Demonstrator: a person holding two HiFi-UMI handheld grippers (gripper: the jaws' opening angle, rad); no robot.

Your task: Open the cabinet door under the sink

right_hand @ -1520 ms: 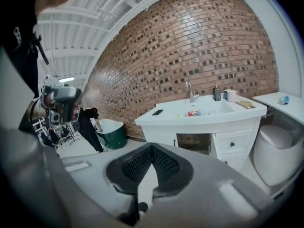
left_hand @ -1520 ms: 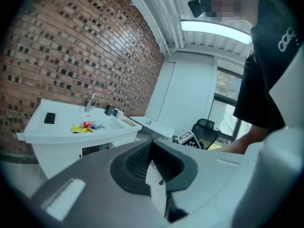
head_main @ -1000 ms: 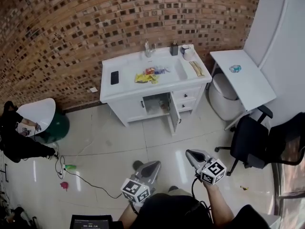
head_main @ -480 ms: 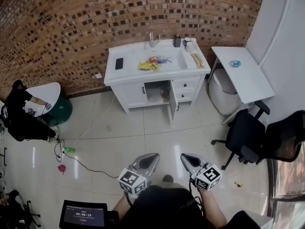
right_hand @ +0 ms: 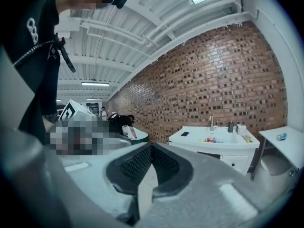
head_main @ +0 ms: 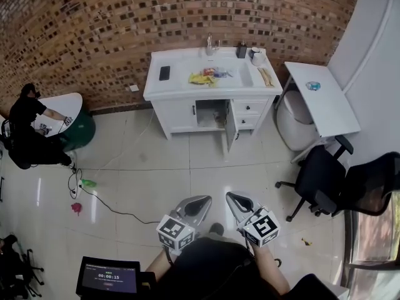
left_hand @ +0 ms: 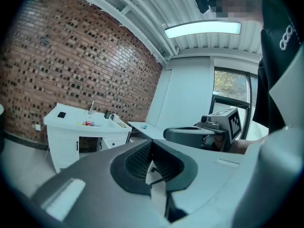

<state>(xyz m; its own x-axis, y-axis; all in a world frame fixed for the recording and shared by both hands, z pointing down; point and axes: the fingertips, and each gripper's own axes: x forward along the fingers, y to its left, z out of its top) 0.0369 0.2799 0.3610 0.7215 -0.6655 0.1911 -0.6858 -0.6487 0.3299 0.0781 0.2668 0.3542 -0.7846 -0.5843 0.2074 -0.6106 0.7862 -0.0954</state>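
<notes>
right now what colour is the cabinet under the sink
The cabinet is white, clearest in the head view.

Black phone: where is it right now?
The black phone lies in the head view's upper middle, flat on the left end of the white vanity top, left of the yellow wrappers and the faucet.

Open workroom, lab-like: a lone white sink cabinet [head_main: 178,114] against a brick wall [head_main: 125,24], glossy tiled floor [head_main: 156,180], black office chairs [head_main: 319,177] (on castors), a white desk [head_main: 325,108], strip lights [left_hand: 202,29] overhead.
</notes>
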